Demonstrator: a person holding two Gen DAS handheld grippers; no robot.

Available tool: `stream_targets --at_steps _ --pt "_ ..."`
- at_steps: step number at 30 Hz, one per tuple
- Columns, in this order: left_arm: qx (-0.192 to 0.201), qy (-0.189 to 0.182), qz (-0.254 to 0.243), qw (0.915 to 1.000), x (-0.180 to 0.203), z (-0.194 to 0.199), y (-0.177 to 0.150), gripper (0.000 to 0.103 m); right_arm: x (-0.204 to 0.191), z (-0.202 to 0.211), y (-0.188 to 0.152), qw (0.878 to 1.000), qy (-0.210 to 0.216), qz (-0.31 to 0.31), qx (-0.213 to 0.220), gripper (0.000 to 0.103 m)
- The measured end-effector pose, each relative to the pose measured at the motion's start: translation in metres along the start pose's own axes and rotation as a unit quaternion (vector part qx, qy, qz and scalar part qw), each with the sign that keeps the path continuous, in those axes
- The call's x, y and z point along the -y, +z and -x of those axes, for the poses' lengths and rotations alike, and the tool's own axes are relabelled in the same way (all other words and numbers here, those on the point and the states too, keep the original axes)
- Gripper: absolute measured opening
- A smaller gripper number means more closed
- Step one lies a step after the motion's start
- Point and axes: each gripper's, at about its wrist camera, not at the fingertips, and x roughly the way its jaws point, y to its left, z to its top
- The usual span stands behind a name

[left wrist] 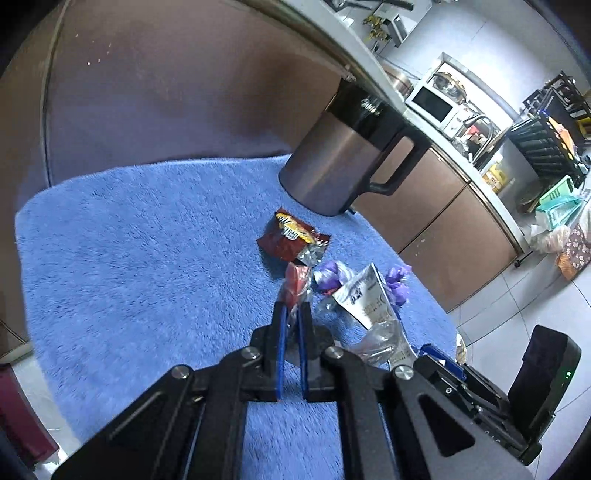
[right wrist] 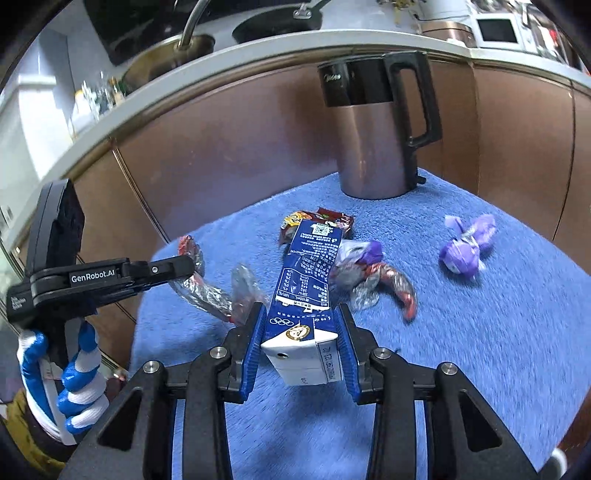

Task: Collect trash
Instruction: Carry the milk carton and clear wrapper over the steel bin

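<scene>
Blue towel (left wrist: pixel 129 240): wide bare stretch on the left side in the left wrist view, nothing in the way there. Kettle (right wrist: pixel 376 133) stands upright at the far edge, handle sticking out, backed close by brown cabinet fronts (right wrist: pixel 240 147); little room behind it. Centre is cluttered: dark red snack bag (left wrist: pixel 291 240), purple wrappers (right wrist: pixel 465 249) scattered right. Right wrist view: bare towel between the purple wrappers and the near edge.

It was a home kitchen: a microwave (left wrist: pixel 434 101), sink faucet (right wrist: pixel 192 22), brown cabinets (right wrist: pixel 236 147) and electric kettle (right wrist: pixel 376 129) showed it.
</scene>
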Motion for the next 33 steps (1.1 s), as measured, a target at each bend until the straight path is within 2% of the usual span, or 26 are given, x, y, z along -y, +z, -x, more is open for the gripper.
stream_targets --at_steps 8,20,28,33 --pt "0.03 0.0 -0.026 0.9992 0.023 0.05 -0.009 0.005 -0.007 0.048 -0.014 0.999 0.008 -0.028 0.025 0.037" --pt "0.079 -0.019 -0.077 0.9938 0.078 0.112 -0.022 0.005 -0.007 0.16 -0.031 0.993 -0.011 -0.04 0.113 0.037" --pt "0.072 -0.059 -0.123 0.988 0.134 0.125 -0.037 0.005 0.022 0.241 -0.065 0.98 -0.06 -0.077 0.173 0.037" --pt "0.048 -0.086 -0.161 0.9821 0.181 0.112 -0.053 0.005 0.056 0.287 -0.103 0.965 -0.103 -0.131 0.203 0.037"
